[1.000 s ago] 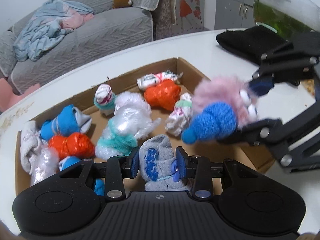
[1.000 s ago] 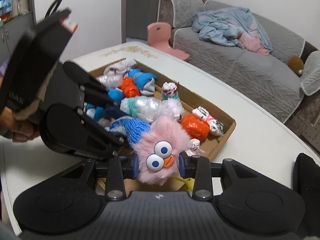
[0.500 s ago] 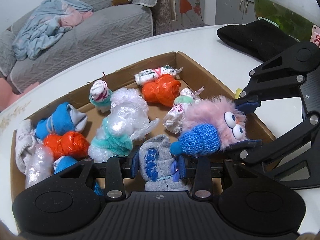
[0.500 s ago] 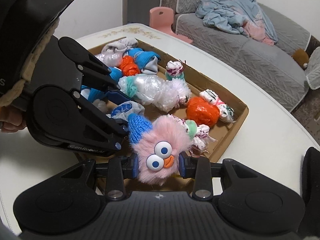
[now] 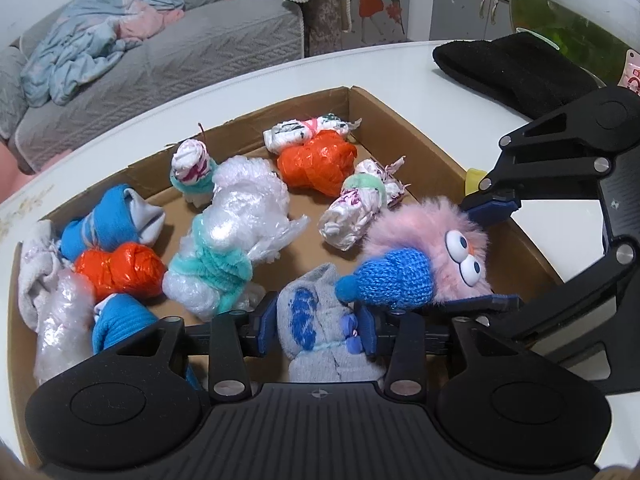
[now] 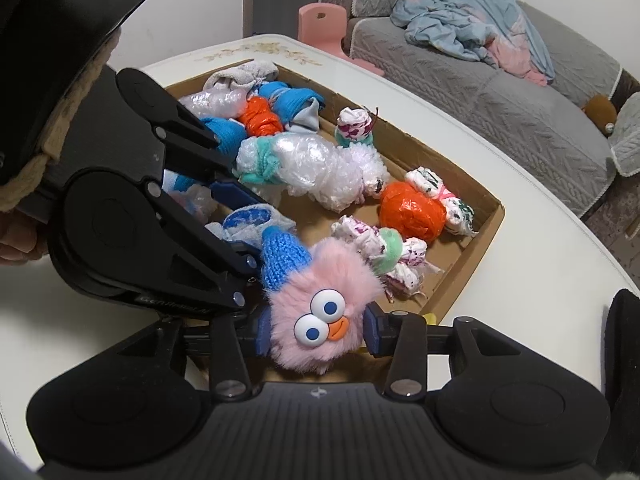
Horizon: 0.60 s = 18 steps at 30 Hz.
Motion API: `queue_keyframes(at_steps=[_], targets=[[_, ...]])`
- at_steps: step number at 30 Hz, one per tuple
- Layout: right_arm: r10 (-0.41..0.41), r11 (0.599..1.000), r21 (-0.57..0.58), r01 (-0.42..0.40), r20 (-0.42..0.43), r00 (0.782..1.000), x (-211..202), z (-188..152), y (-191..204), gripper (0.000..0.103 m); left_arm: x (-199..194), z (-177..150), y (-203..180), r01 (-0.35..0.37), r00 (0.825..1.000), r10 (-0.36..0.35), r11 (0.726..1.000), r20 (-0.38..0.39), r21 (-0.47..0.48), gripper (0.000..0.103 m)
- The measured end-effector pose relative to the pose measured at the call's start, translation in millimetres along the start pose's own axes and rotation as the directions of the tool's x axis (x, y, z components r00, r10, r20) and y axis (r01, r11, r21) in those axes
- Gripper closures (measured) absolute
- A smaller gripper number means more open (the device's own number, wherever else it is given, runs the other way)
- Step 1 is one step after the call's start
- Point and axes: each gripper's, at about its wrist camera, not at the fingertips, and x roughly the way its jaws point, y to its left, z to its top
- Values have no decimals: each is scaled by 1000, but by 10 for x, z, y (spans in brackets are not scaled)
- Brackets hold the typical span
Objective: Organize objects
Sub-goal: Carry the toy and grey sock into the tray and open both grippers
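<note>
Pink toy (image 6: 320,312) clamped in right jaws, grey sock (image 5: 320,328) in left; both best lowered into box (image 5: 384,116) gaps before release.

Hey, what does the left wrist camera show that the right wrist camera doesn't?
Only the left wrist view shows the glass bowl of green water and most of the black cloth. Only the right wrist view shows the pink chair and the toy's orange beak. Both show the cardboard box of bundles, the pink fuzzy toy in the right gripper, and the grey sock in the left gripper.
</note>
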Motion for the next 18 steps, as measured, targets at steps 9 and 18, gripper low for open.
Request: queue_keyframes(at_steps=[9, 18], targets=[[-18, 1000, -3, 18, -1, 1000, -105, -10, 79, 40, -147, -46, 174, -15, 999, 18, 994, 26, -107, 11], [-35, 999, 15, 34, 18, 999, -182, 7, 140, 21, -319, -79, 128, -11, 998, 20, 987, 56, -163, 1]])
